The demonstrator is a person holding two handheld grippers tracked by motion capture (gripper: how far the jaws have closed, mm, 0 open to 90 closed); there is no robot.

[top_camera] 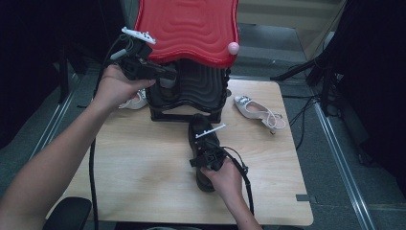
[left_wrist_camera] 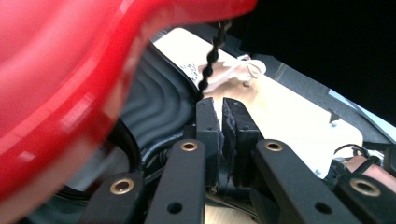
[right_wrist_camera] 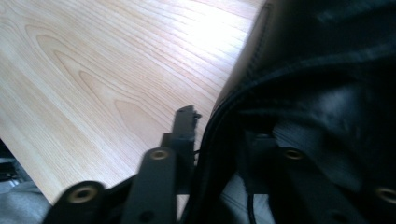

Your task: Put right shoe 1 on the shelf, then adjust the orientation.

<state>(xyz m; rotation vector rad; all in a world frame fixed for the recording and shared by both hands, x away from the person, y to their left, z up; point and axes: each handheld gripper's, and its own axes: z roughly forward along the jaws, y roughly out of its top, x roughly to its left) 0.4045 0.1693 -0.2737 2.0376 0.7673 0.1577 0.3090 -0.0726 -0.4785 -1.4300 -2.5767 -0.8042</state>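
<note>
A black shoe [top_camera: 197, 125] lies on the wooden table [top_camera: 143, 163] in front of a black ribbed case [top_camera: 196, 91] whose red lid [top_camera: 186, 28] stands raised. My right gripper [top_camera: 203, 141] is shut on the black shoe's collar [right_wrist_camera: 327, 93], with one jaw outside it and one inside. My left gripper [top_camera: 170, 76] is held up at the case's left rim, under the lid. In the left gripper view its jaws [left_wrist_camera: 222, 105] stand shut. A black beaded cord [left_wrist_camera: 208, 70] hangs from the red lid [left_wrist_camera: 56, 70] down to their tips; whether it is pinched I cannot tell.
A white heeled sandal [top_camera: 256, 111] lies on the table to the right of the case, and another [top_camera: 136, 101] sits behind my left hand. A pink knob [top_camera: 233, 47] sticks out of the lid's right corner. Cables run over the floor at the right.
</note>
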